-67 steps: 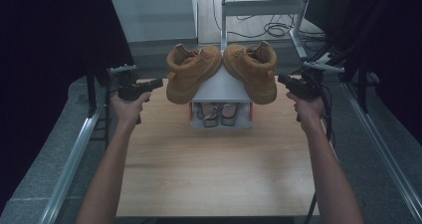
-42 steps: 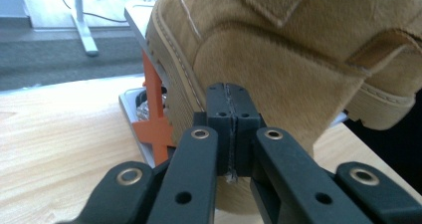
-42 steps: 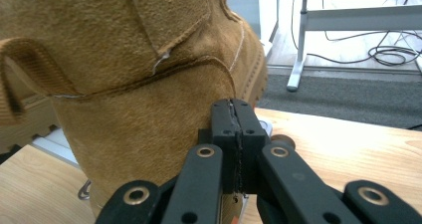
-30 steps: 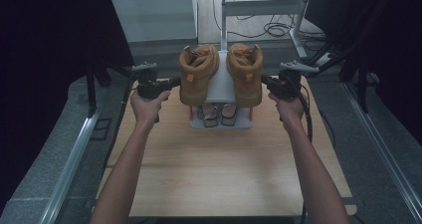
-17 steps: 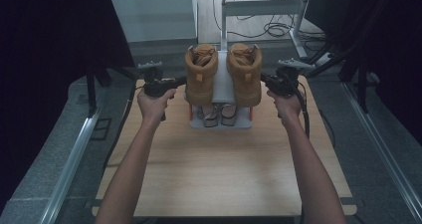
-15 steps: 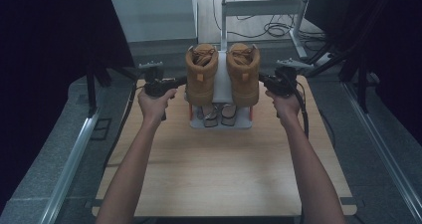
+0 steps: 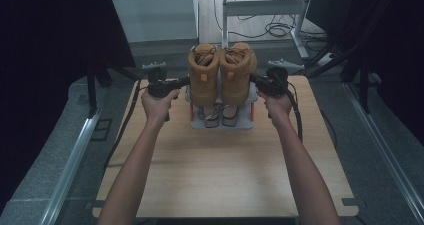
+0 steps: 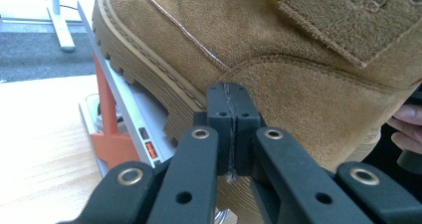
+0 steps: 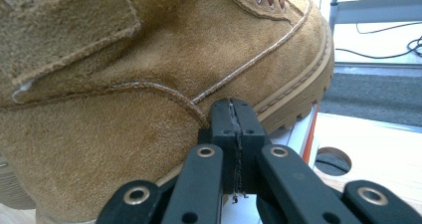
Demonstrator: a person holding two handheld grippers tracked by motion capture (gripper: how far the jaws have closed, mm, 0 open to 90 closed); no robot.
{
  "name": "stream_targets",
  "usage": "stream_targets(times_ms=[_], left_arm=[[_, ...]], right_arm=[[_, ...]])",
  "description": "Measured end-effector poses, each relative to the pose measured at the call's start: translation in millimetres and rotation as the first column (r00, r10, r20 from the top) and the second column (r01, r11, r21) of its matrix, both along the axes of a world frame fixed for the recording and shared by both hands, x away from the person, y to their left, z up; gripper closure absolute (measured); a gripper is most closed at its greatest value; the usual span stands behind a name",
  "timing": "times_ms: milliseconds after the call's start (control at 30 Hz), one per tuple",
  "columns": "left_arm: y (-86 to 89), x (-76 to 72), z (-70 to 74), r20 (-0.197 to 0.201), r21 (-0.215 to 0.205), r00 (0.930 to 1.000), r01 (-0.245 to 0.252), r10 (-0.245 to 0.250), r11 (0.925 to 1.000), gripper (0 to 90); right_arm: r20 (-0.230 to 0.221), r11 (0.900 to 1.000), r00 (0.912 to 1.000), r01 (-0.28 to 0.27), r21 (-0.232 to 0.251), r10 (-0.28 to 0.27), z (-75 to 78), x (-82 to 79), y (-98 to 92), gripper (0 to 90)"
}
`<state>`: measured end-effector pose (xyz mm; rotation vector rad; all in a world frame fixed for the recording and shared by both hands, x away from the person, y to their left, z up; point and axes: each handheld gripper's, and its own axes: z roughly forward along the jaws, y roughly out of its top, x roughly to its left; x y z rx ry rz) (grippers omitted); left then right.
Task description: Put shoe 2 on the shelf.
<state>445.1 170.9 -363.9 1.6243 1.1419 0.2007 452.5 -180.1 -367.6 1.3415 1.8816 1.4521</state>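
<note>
Wooden table fills the middle of the high view, its far edge close to a grey floor strewn with cables. At the middle of that far edge stands a small white shoe rack with orange uprights; a pair of sandals lies on its lower level.

On top of the rack sit 2 tan suede boots, side by side and touching, both upright with toes pointing away from the person. The left boot is nearest the table's left edge, the right boot nearest its right edge.

2 bare forearms reach in from the near edge of the table. The left gripper meets the outer side of the left boot, and the right gripper meets the outer side of the right boot, so the pair sits squeezed between them.

In the left gripper view, the jaws are clenched together with nothing between them, their joined tip pressing the suede low on the boot's side just above the ridged sole. The right gripper view mirrors this: jaws fully closed on themselves, tip against the suede beside the stitched seam, grasping nothing.
</note>
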Motion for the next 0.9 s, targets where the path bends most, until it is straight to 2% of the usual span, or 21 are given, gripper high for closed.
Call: stream_targets(times_ms=[133, 367, 733, 900], left_arm=[[-2.6, 0.3, -1.3, -0.001, -0.006, 1.0, 0.002, -0.002, 1.0, 89.6], [-2.9, 0.0, -1.6, 0.003, -0.003, 1.0, 0.001, -0.001, 1.0, 89.6], [-2.8, -2.9, -2.2, 0.021, 0.029, 0.9998, -0.002, 0.002, 0.9996, 89.3], [-0.3, -6.6, 0.2, 0.034, 0.036, 0.9994, -0.005, 0.003, 0.9993, 88.3]], right_arm=[[0.003, 1.0, 0.9999, 0.011, -0.017, -0.011, -0.3, -0.8, 5.7, 89.5], [0.003, 1.0, 1.0, 0.0, -0.013, 0.0, -0.7, 0.0, 4.8, 89.5], [-0.007, 1.0, 0.9998, -0.019, 0.021, 0.019, -2.0, -1.0, -2.2, 88.8], [-0.005, 0.999, 1.0, -0.004, 0.04, 0.005, -1.7, -4.0, -8.9, 86.9]])
